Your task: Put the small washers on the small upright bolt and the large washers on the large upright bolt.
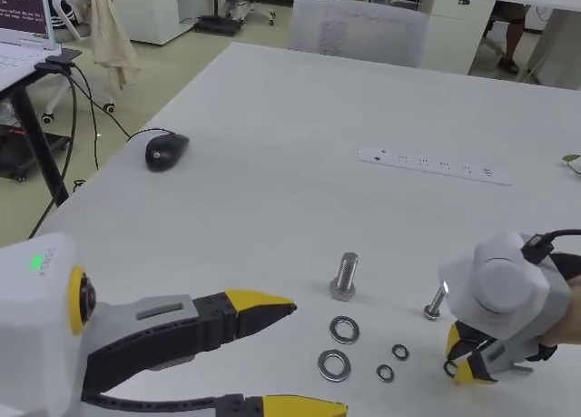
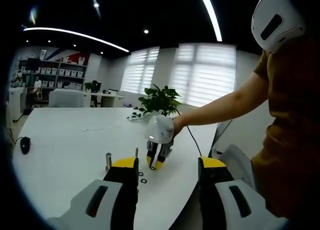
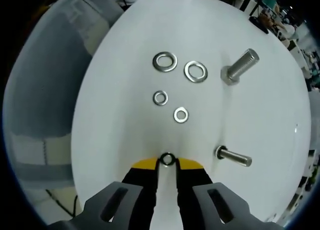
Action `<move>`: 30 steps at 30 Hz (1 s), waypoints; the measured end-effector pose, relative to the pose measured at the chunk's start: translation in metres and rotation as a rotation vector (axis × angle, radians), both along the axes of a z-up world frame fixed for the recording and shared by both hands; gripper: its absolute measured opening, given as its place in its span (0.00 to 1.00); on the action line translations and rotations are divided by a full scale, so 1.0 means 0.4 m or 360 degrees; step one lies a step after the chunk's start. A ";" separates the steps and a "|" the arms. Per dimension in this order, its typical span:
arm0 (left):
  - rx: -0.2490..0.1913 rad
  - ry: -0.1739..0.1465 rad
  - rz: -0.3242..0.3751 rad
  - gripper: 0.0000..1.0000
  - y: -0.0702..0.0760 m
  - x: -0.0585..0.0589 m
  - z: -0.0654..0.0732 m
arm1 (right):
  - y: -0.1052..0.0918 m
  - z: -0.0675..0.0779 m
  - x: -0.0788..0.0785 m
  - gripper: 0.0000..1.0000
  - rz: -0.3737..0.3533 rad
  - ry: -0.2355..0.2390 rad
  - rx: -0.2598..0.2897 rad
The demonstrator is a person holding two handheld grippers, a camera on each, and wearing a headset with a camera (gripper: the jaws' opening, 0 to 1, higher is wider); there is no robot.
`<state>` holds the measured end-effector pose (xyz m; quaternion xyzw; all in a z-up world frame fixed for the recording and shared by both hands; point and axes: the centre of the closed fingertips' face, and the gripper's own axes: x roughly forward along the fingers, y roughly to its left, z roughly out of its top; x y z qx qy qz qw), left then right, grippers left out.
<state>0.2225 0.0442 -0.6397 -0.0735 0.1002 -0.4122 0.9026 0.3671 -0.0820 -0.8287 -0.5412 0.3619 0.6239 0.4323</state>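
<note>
Left tongs [image 1: 318, 356] agape; right tongs [image 1: 463, 362] pinch washer [image 3: 163, 160]; white table [image 1: 272, 163], mouse [image 1: 166, 150], laptop [image 1: 23, 17].

My right claw [image 3: 167, 166] grips one small washer [image 3: 168, 159] at its tips; the small bolt [image 3: 233, 157] stands near.

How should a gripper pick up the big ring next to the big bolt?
Probably by its rim, from straight above. The large washer lies flat and thin on the table beside the large bolt, so there is no side wall to pinch. Drop one jaw tip into its hole and one outside, then close on the band.
</note>
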 end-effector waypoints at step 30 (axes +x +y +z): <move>-0.0002 -0.0006 -0.0009 0.46 -0.011 0.004 0.003 | -0.016 0.062 0.043 0.12 -0.0045 -0.0039 -0.0002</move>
